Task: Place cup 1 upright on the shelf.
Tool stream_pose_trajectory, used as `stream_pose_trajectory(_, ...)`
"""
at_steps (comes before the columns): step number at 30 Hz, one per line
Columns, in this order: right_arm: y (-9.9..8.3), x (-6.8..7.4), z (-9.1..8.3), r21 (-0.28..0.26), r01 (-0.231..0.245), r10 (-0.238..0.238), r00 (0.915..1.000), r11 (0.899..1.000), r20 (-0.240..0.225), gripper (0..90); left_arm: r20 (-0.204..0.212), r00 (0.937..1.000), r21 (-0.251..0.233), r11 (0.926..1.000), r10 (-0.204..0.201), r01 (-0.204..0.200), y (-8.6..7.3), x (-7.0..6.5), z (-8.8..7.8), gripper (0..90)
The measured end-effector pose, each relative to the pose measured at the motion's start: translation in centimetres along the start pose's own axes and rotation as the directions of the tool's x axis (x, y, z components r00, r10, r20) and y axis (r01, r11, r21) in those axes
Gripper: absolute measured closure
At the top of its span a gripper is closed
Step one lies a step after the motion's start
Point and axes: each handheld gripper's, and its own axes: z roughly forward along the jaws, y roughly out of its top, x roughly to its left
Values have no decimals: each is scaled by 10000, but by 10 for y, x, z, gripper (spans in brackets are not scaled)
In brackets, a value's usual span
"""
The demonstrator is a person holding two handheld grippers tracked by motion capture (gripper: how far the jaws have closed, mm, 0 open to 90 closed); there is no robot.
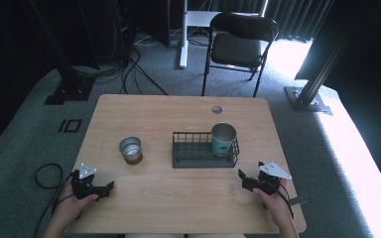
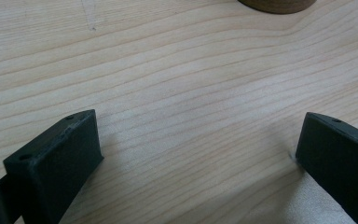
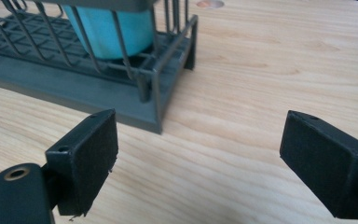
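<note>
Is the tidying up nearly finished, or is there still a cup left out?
About halfway, it seems. The blue cup already stands in the wire rack. The small metal cup sits out on the table. The left gripper and right gripper are open, holding nothing.

The light wooden table (image 1: 178, 198) is bare all along its near edge, so there is lots of room to move there. In the middle stands a dark wire rack (image 1: 198, 153) with a tall blue-green metal cup (image 1: 223, 139) in its right end, blocking the way. A small shiny metal cup (image 1: 130, 148) stands well apart to the rack's left, with a bare gap between them.
</note>
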Motion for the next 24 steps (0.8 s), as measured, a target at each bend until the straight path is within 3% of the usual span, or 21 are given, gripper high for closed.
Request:
stream_pose_trajectory(17, -17, -11, -14, 913, 180, -176, 9998, 9957, -48, 111, -1, 10000, -2, 10000, -1, 1, 0, 0, 0, 5)
stream_pose_trajectory(24, -25, -16, -15, 1702, 198, -180, 9998, 9852, -123, 111, 1, 10000, -1, 10000, -1, 1, 0, 0, 0, 5)
